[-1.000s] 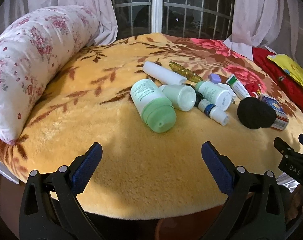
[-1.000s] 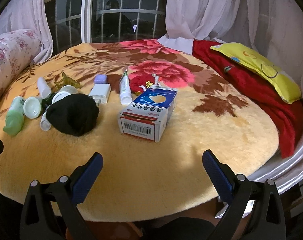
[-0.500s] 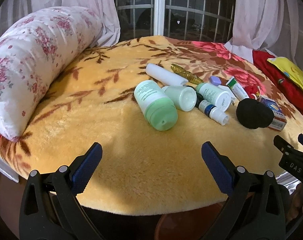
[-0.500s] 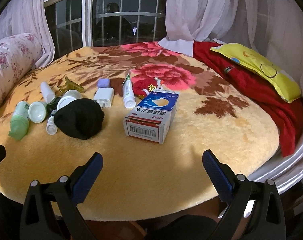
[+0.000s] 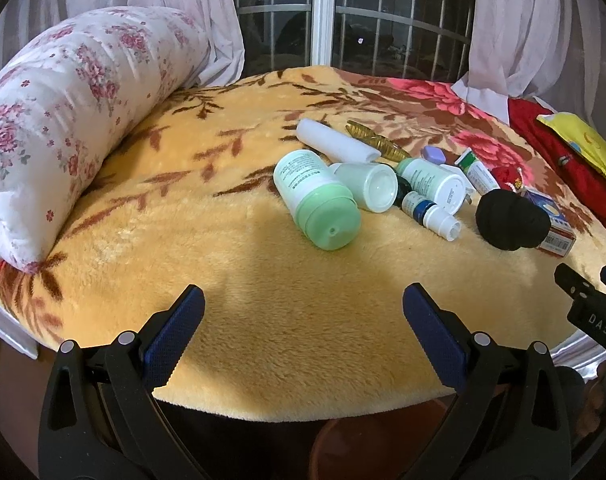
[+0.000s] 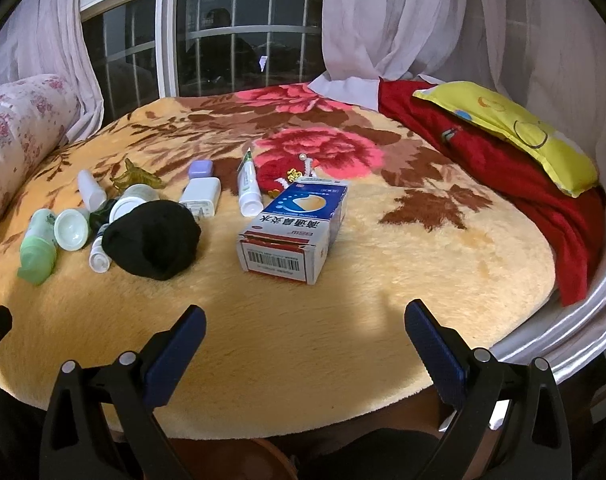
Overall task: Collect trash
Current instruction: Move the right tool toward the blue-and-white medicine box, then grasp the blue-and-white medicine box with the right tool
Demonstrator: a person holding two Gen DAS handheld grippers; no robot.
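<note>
Several items lie in a cluster on a yellow floral blanket [image 5: 263, 300]. A green-capped bottle [image 5: 317, 198] lies nearest the left gripper, with a white jar [image 5: 369, 186], a white tube [image 5: 335, 142] and small bottles [image 5: 431, 212] beside it. A black sock ball [image 6: 153, 240] and a blue-and-white medicine box [image 6: 295, 228] lie in front of the right gripper. A toothpaste tube [image 6: 249, 188] and a white charger [image 6: 201, 198] lie behind them. My left gripper [image 5: 303, 320] and right gripper [image 6: 305, 336] are both open and empty, at the bed's near edge.
A floral bolster [image 5: 63, 120] lies along the left side. A red cloth [image 6: 503, 176] and a yellow pillow [image 6: 511, 128] lie on the right. A window [image 6: 231, 36] with curtains [image 6: 403, 20] stands behind. A brown round object [image 5: 367, 448] sits below the bed edge.
Both grippers have drawn back and risen a little, so the items sit slightly farther away. Nothing on the bed has moved. Both grippers stay open.
</note>
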